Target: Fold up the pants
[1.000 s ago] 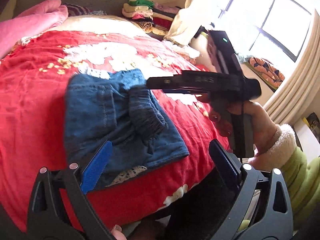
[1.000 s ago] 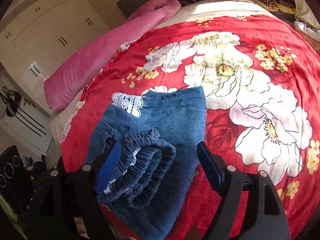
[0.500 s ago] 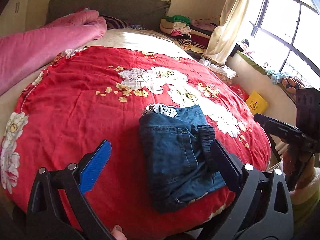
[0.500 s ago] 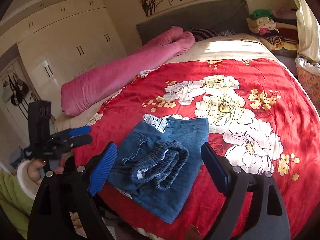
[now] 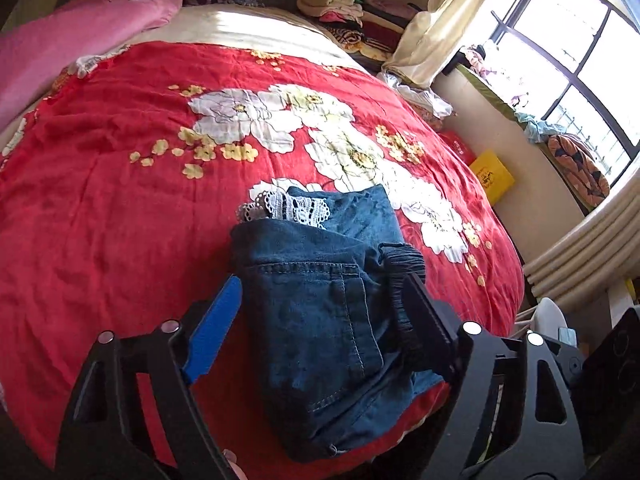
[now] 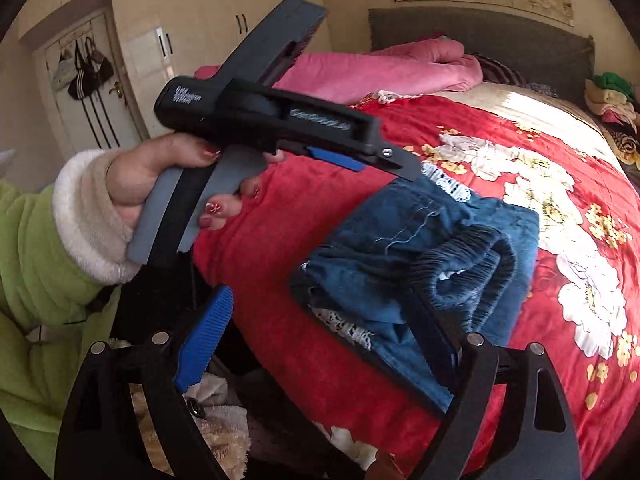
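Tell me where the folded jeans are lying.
The folded jeans lie on the red floral bedspread near the bed's near edge, white lace trim peeking out at the far end.

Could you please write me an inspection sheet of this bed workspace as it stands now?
Surface: red floral blanket, rumpled.
Job's things: denim pants folded into a compact bundle near the bed's edge, lace trim peeking out, elastic waistband on top.
Clutter: pink quilt rolled along the far side; folded clothes stack by the headboard.
Grippers: left gripper jaws have just been closing, astride the pants, no grip; right gripper open, empty.
Cables: nothing seen.
Surroundings: window, curtain, wardrobe.
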Demonstrator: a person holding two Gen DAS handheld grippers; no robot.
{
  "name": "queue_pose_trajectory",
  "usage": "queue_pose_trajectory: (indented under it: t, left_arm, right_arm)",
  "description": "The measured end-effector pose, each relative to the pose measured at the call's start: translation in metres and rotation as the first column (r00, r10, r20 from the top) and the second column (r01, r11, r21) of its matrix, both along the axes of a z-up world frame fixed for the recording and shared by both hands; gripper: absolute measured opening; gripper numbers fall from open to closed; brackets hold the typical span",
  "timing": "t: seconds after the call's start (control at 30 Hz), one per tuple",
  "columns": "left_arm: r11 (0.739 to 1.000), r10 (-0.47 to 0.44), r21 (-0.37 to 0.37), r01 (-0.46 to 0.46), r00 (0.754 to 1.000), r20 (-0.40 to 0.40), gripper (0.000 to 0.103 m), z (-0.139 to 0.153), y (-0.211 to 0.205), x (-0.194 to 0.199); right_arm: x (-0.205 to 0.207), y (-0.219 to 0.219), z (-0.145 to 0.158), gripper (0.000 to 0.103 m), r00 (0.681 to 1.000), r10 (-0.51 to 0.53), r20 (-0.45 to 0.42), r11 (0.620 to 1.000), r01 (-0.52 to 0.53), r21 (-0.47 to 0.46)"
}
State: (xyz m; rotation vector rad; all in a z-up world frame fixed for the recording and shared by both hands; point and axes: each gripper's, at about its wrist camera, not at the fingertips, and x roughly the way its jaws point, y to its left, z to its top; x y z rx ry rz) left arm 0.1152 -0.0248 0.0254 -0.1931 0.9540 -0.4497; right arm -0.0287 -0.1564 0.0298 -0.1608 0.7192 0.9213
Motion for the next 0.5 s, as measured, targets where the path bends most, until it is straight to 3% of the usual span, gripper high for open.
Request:
queue_pose_trajectory:
  t: [0.07,0.1,0.3,0.37,0.4,0.5]
  left_arm:
    - [1.0,-0.022,-0.001,0.022,0.999,-0.033,0.056,-0.008,-0.004,0.006]
    - [0.999,-0.036,0.003,0.037,0.998,-0.045,0.054,-0.012,-0.007,0.008]
    - [0.998,-0.044,0.049,0.047,0.996,-0.074,0.053,-0.032,-0.015,0.026]
    - [0.998,-0.04,0.052,0.045,0.996,-0.083,0.053,-0.035,-0.015,0.031]
    - [0.998,-0.039,0.053,0.043,0.996,-0.086,0.053,-0.036,-0.015,0.032]
    - [0.998,-0.037,0.05,0.042,0.995,-0.092,0.053,-0.037,-0.016,0.034]
  right_arm:
    - [-0.001,0.013,-0.007,0.084,0.999,0.027,0.026,0.999,-0.026,-0.033]
    - [-0.001,0.02,-0.01,0.077,0.998,0.035,0.047,0.998,-0.032,-0.061]
    - [0.009,0.05,-0.026,0.065,0.983,0.103,0.155,0.974,-0.068,-0.216]
    - [0.015,0.055,-0.033,0.054,0.98,0.108,0.165,0.965,-0.063,-0.255]
    - [0.018,0.056,-0.036,0.039,0.981,0.114,0.16,0.963,-0.07,-0.259]
    - [0.022,0.053,-0.038,0.018,0.983,0.158,0.099,0.966,-0.133,-0.221]
